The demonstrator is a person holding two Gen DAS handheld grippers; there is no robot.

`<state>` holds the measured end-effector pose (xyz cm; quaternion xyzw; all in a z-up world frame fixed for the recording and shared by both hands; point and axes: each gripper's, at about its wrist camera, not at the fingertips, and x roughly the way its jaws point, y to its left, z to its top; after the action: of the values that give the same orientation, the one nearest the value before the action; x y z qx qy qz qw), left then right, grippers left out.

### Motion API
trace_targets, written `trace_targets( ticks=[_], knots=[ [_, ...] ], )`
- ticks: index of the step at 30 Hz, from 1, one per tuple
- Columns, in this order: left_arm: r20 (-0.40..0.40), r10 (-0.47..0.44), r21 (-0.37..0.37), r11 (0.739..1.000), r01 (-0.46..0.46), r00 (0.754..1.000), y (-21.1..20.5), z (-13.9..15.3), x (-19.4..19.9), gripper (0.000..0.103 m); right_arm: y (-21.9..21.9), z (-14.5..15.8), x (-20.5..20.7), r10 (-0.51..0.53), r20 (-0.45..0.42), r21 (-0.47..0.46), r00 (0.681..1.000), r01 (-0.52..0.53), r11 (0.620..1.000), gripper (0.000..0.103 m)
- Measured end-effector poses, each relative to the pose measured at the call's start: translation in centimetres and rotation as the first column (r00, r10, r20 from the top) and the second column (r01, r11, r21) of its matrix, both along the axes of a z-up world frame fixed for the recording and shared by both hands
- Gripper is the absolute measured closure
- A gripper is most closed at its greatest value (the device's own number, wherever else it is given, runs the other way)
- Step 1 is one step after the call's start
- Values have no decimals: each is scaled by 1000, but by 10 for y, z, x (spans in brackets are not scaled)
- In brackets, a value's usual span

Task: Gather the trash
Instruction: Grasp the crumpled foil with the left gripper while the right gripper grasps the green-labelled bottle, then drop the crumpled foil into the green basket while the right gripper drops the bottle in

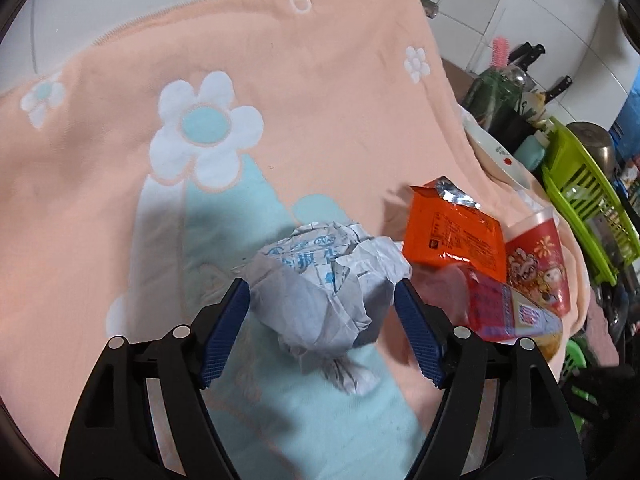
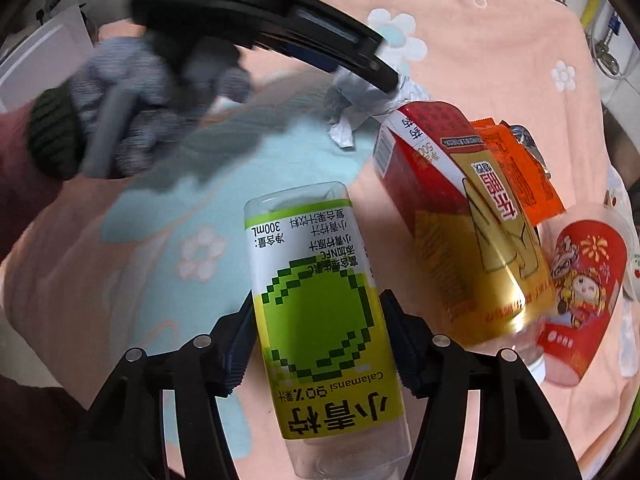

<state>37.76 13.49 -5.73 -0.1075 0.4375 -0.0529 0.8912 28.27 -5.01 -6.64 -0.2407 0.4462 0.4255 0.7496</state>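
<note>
Between my left hand-held gripper (image 1: 322,300) pads: crumpled paper (image 1: 320,280), jaws wide, not pressing. My right hand-held gripper (image 2: 316,344) clamps juice bottle (image 2: 320,312).

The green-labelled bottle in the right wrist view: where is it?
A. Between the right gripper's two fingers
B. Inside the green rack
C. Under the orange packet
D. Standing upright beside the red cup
A: the bottle lies on the cloth between the fingers of the right gripper, apart from the red cup.
</note>
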Motion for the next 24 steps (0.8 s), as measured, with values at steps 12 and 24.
trace_targets(
  ticks=[12, 24],
  knots=[
    [41, 7, -53, 999, -5, 999, -3, -10, -3, 69, -19, 17, -34, -54, 1, 87, 999, 54, 995, 47],
    [155, 99, 37, 994, -106, 983, 10, 44, -60, 74, -52, 50, -61, -154, 31, 189, 988, 146, 971, 48]
  ],
)
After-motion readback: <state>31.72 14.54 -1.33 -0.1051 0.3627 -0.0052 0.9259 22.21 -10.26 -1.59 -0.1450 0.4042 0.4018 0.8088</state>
